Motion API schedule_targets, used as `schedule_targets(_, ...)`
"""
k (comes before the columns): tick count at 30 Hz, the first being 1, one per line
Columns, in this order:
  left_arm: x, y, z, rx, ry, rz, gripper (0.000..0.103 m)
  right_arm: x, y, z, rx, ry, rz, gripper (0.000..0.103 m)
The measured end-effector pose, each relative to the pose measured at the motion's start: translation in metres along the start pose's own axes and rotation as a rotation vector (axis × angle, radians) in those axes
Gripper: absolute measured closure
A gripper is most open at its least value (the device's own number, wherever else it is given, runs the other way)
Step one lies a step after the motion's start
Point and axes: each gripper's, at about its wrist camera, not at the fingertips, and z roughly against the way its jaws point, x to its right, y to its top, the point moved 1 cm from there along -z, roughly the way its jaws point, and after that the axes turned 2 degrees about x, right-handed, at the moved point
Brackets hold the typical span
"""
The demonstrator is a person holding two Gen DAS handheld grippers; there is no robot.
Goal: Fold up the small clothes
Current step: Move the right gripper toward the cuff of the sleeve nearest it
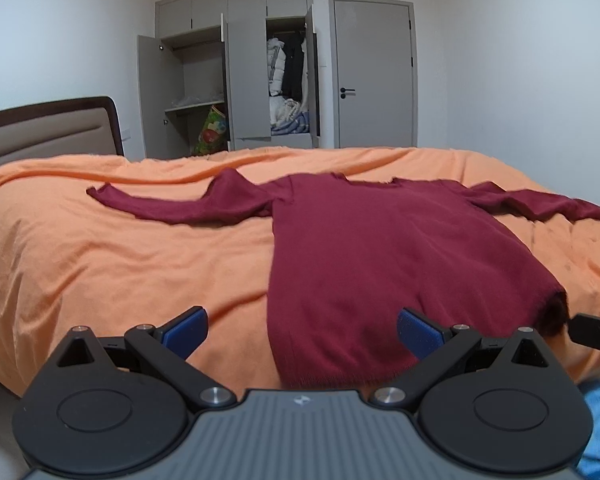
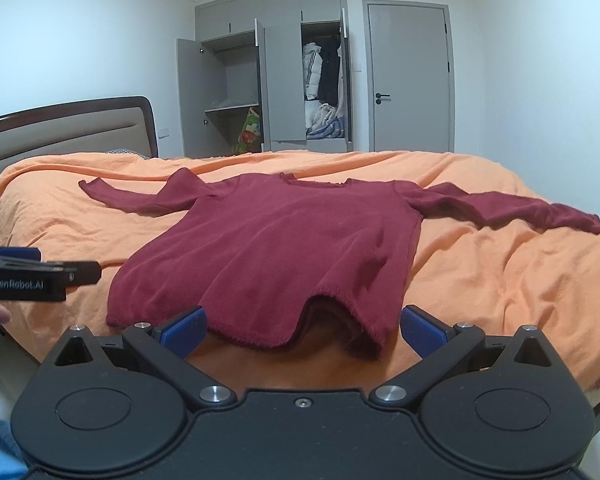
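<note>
Sweater (image 2: 284, 248) flat on orange bedspread (image 2: 500, 280)

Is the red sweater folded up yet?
No, spread out. The sweater lies flat on the bed with both sleeves stretched sideways.

1. The bed (image 1: 100, 248) is being looked at low from its near edge by the left wrist view.
2. The right wrist view is being held alongside.
3. The red sweater (image 1: 380, 248), wardrobe (image 2: 268, 80) and door (image 2: 410, 80) are being shared.

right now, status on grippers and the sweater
Left gripper open, right gripper open, both at hem. Red sweater flat on orange bedspread, sleeves spread, unfolded. Nothing in the way.
</note>
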Motion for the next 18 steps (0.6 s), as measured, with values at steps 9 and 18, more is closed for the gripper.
schedule_targets(9,0.006,0.055,-0.048,0.057,0.014,-0.032,0.000,0.012,0.039,-0.031,0.010,-0.084,0.045,0.000)
schedule_targets(18,0.004,0.103,-0.101,0.050,0.075,-0.007,0.000,0.039,0.071,-0.068,0.008,-0.140,0.005,0.000)
